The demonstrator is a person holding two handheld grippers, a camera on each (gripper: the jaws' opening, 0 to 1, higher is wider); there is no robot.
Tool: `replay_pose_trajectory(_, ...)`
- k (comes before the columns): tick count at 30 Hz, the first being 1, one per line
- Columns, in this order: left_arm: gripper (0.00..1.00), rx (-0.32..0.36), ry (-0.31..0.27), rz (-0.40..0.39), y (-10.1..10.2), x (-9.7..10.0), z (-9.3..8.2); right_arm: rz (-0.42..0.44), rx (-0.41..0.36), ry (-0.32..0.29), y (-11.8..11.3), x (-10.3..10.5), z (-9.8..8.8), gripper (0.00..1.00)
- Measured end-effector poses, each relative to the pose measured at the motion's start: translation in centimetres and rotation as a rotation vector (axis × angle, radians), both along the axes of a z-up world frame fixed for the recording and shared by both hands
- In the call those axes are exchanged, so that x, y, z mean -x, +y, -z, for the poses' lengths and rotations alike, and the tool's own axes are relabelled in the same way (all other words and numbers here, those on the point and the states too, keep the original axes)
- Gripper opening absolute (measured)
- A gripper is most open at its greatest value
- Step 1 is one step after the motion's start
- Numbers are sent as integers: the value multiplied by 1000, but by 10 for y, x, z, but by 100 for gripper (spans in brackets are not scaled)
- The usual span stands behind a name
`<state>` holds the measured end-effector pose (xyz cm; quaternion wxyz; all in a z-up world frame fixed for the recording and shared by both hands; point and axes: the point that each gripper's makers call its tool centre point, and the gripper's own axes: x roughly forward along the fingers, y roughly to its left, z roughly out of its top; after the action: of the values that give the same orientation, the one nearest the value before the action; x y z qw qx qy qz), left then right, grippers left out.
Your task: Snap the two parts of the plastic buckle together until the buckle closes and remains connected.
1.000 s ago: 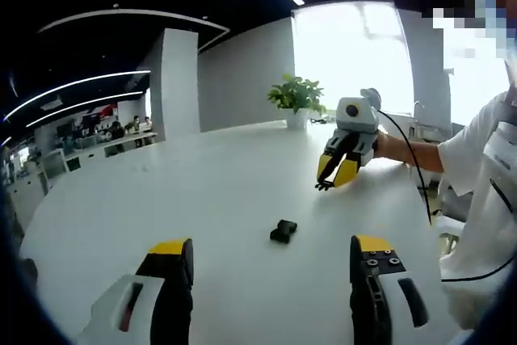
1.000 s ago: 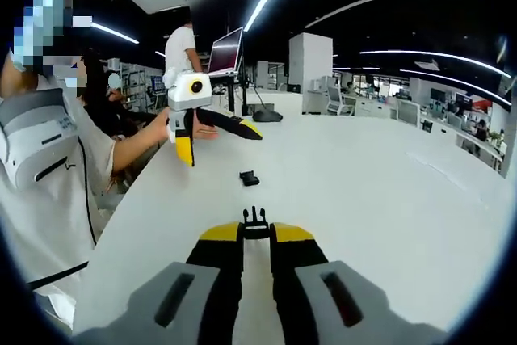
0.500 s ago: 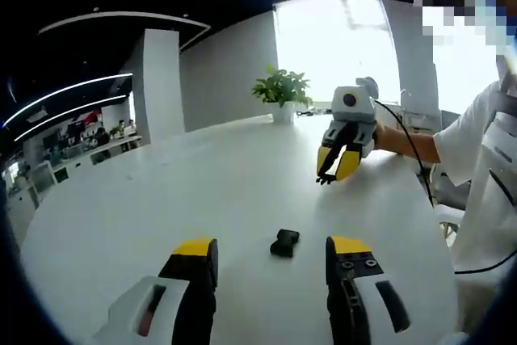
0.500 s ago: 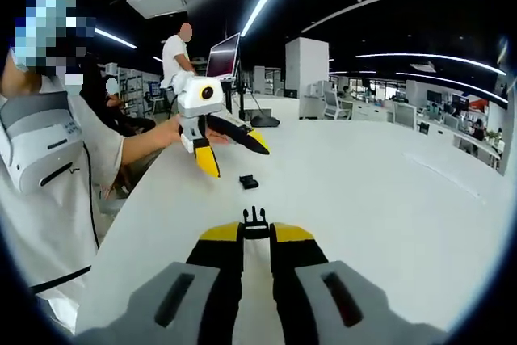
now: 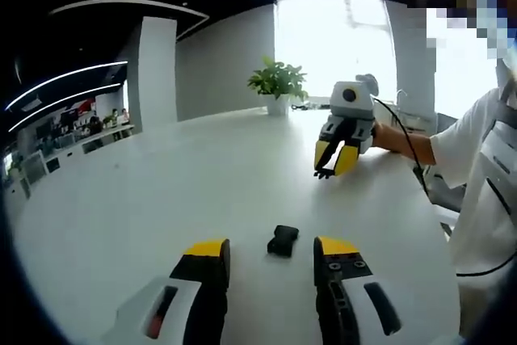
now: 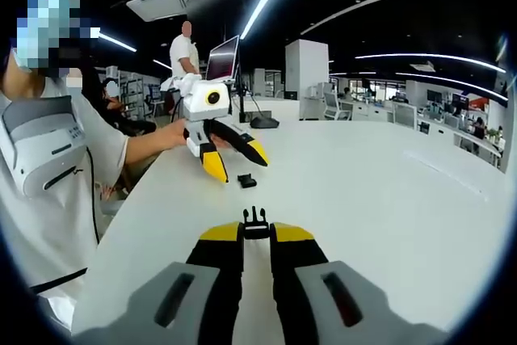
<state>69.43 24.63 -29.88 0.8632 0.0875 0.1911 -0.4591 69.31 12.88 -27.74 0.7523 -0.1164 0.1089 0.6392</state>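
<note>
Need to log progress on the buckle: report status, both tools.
Right tool shut on black pronged buckle half. Left tool open, straddling black buckle socket half lying on white table. Halves apart, nothing between them.

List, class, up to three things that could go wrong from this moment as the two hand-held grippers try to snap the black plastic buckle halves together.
1. The small black socket half of the buckle lies loose on the smooth white table; the open left gripper may nudge it away while closing.
2. The right gripper pinches the black pronged half of the buckle by its base only; pushing could twist it in the grip.
3. Misaligned prongs may jam, not latch.
</note>
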Motion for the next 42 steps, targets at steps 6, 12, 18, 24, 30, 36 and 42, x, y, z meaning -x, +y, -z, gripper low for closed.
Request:
replay_pose_trajectory(6,40,0,29,13,-2,2,2,12,-2,-11,-2,-2,-1,11)
replay_pose_trajectory(12,36,-11,32,29,-2,4,6,14,-9,-12,-2,-1,-2,11)
replay_pose_trajectory(18,27,-19,9,27,-3,1,7,10,-7,-15,-1,0,-2,11)
replay_pose_trajectory(24,19,-23,-11,46,-6,4,8,-11,7,-32,3,6,0,11)
replay_pose_trajectory(30,15,-31,-32,67,-7,6,7,-15,9,-26,4,7,2,11)
replay_pose_trajectory(36,13,-33,-42,74,-7,6,7,-23,19,-20,9,9,6,11)
replay_pose_trajectory(42,12,-35,-46,136,-11,17,5,-40,25,-32,12,15,6,11)
